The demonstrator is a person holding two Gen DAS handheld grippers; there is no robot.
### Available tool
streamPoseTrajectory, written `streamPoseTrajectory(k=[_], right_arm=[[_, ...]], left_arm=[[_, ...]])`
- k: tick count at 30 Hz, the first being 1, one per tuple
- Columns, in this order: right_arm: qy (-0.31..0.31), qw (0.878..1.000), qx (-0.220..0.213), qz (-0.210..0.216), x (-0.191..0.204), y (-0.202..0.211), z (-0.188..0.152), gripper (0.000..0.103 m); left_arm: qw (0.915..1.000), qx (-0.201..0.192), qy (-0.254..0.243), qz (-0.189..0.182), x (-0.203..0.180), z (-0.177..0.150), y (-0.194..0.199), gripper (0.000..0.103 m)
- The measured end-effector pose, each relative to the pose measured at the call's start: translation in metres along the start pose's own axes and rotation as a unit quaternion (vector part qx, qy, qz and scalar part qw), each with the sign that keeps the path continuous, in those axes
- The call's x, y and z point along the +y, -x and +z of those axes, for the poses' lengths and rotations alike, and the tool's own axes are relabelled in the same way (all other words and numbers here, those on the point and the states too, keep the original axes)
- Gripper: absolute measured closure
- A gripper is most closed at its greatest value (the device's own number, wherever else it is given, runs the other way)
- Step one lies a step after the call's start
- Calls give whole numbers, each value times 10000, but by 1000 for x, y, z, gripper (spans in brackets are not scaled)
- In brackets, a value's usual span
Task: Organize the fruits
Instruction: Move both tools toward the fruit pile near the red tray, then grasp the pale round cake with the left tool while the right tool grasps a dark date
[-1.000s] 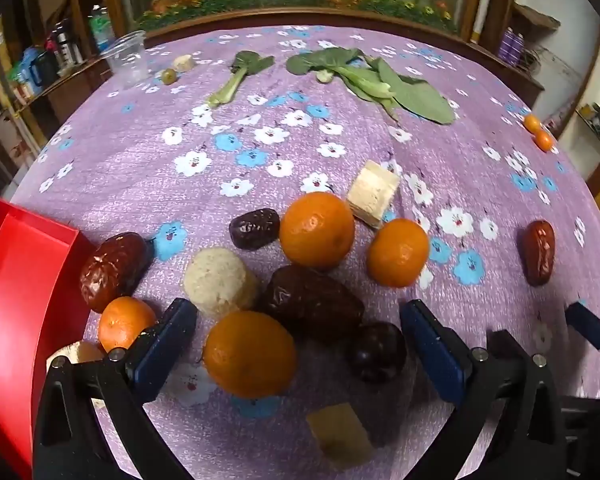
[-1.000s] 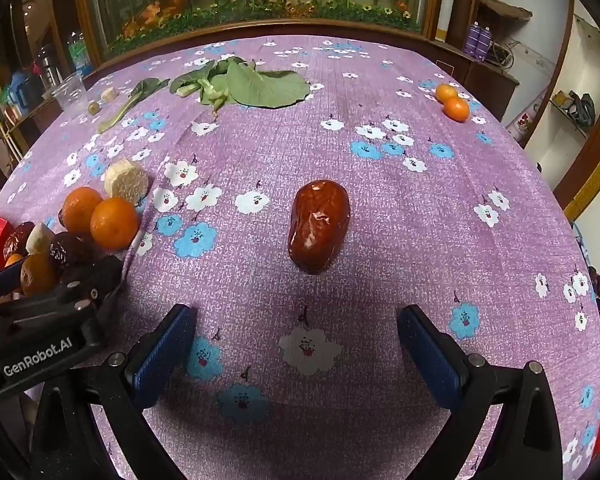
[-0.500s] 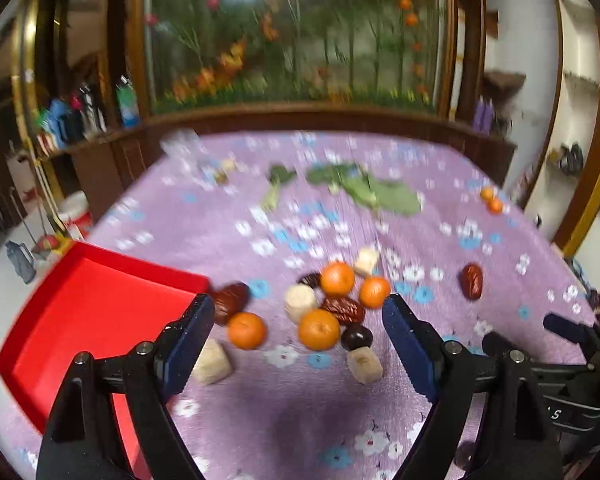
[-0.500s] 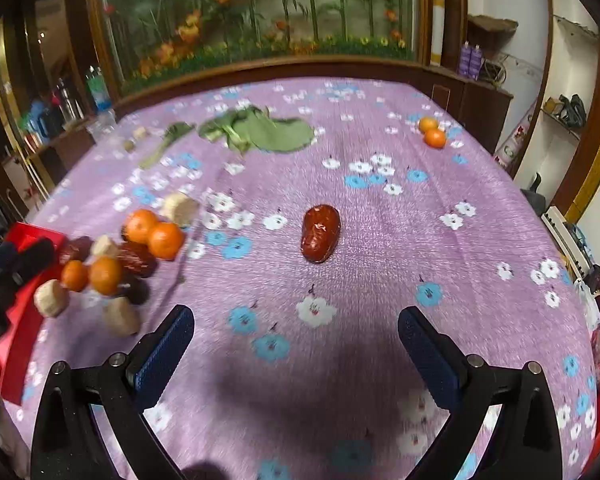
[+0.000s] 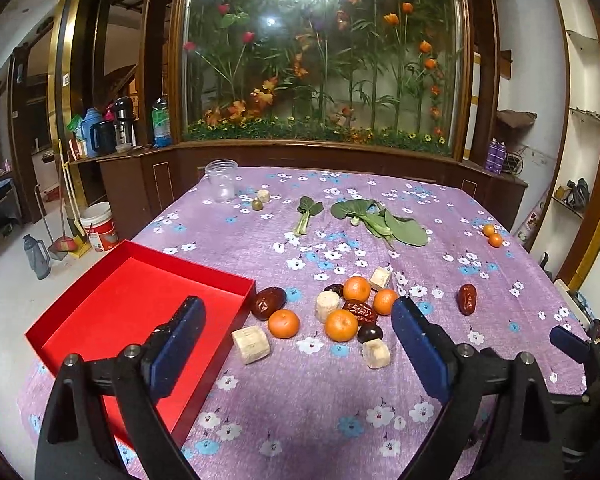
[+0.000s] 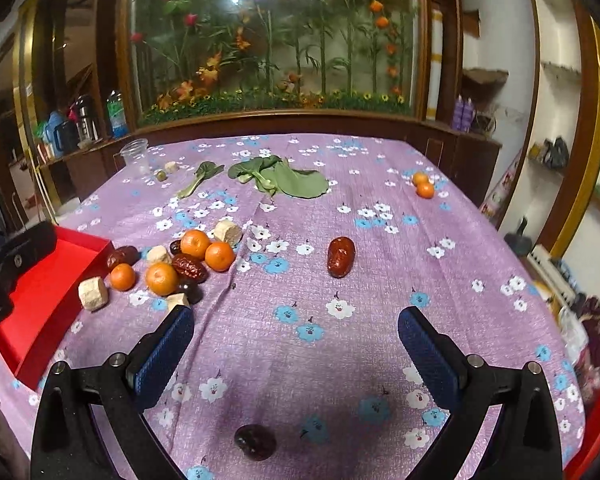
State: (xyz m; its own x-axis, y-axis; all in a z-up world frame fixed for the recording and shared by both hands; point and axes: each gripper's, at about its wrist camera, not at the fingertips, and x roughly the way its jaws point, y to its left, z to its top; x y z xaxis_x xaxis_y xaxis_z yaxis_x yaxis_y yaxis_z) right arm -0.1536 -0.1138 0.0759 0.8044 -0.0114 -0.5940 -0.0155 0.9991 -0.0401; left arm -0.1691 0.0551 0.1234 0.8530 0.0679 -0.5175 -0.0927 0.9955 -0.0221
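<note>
A cluster of oranges (image 5: 341, 324), red dates (image 5: 360, 311) and pale cut chunks (image 5: 251, 344) lies mid-table on the purple flowered cloth, beside an empty red tray (image 5: 132, 308) at the left. The cluster also shows in the right wrist view (image 6: 162, 278). A lone red date (image 6: 340, 256) lies to its right, also in the left wrist view (image 5: 467, 299). A dark fruit (image 6: 255, 441) lies close under the right gripper. My left gripper (image 5: 298, 344) is open and empty, raised above the near edge. My right gripper (image 6: 296, 352) is open and empty too.
Two small oranges (image 5: 492, 235) sit at the far right edge. Green leaves (image 5: 380, 222) and a leafy stalk (image 5: 306, 216) lie at the back, with a clear plastic cup (image 5: 221, 181) and two small bits at the back left. A wooden ledge and glass planter stand behind.
Both grippers have pulled back and risen away from the fruit, so the whole table and the red tray now show. Both stay open and empty.
</note>
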Motion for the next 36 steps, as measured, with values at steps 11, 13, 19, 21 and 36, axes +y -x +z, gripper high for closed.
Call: streamPoseTrajectory(k=[11,13,19,21,36], right_arm=[[179,9998,-123,12,14,14,-11,0],[179,9998,-120,7,14,14,-12,0],[141,9999,-54,33,10,13,-19,0],[149,9999,-2,48,9,11,-21,0],[631,9930,682,732,16,-5,-49,7]], left_arm=[[9993,-190,242,-217,11,-7,18,3],[9993,-160,253,-242,12,-9,17,3],[9991,10,285,-309,12,-15,10,3],[9990,67,285,-329,12,-18,7,3],[9937,782,615,-525,46,-22,-47,3]])
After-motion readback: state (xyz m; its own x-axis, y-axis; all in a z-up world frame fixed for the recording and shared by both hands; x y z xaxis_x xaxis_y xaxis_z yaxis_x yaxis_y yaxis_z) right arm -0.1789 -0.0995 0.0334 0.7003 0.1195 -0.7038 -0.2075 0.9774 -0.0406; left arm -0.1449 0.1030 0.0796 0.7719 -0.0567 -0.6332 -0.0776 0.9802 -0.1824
